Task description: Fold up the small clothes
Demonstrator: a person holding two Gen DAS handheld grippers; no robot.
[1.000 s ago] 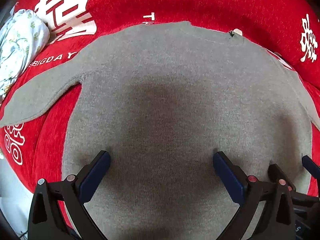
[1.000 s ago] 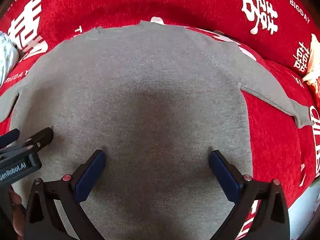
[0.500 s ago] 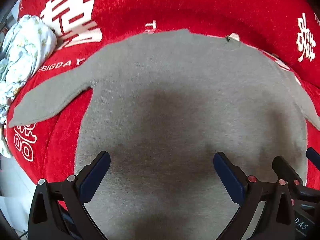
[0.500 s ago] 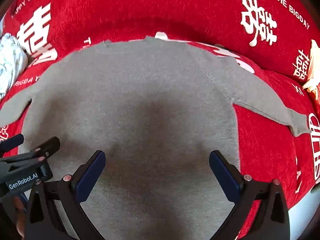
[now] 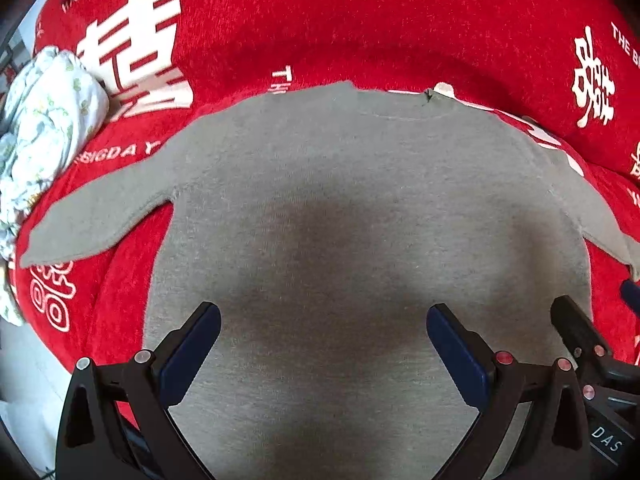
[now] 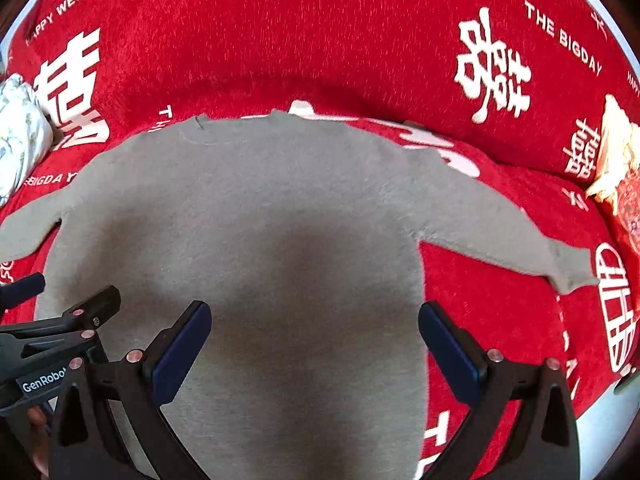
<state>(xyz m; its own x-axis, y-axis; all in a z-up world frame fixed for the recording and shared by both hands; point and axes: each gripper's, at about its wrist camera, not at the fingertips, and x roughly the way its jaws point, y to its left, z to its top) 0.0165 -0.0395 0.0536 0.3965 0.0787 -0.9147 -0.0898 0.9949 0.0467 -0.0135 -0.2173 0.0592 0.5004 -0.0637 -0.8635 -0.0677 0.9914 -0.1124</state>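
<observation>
Sweater [image 5: 360,208] cuff [image 6: 572,272] only in right view

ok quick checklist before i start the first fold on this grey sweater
1. Grey sweater lies flat on the red cover: ok.
2. Sleeves spread out: ok, left sleeve and right sleeve both lie outstretched.
3. Left gripper open and empty: ok.
4. Right gripper open and empty: ok.
5. Floral cloth apart from the left sleeve: ok.
6. Hem straight: cannot tell, hidden below the grippers.
</observation>
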